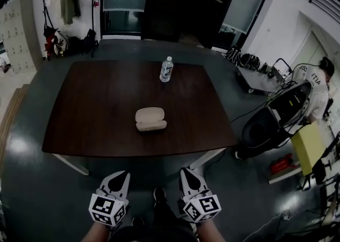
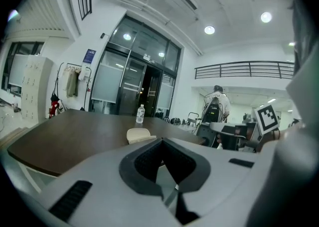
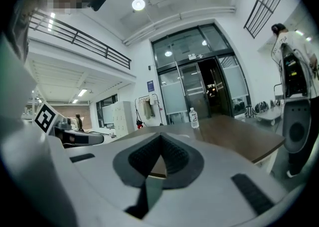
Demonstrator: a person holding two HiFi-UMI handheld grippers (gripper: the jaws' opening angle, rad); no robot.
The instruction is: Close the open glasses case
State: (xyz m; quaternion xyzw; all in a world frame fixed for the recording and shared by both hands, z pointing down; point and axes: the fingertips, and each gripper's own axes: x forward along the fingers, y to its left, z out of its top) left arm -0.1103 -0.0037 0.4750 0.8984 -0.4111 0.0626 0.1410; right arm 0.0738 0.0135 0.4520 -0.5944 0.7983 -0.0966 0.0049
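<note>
Down at the bottom, closest in, the left gripper (image 1: 119, 180) and the right gripper (image 1: 188, 179) hang side by side over the grey floor, short of the table's (image 1: 90, 113) near edge. Both have their jaws drawn together at the tips with nothing between them.

Out in the middle of the dark brown table lies the beige glasses case (image 1: 151, 119). Its long axis runs left to right across the table, its lid is lifted, and the opening appears to face the near edge. Only bare tabletop lies between it and that edge.

Beyond the case, near the far edge, a water bottle (image 1: 166, 69) stands upright, well apart from it. Off the table to the right, a person in white (image 1: 317, 86) stands beside a dark scooter (image 1: 276, 119). A coat rack (image 1: 69, 5) stands at far left.
</note>
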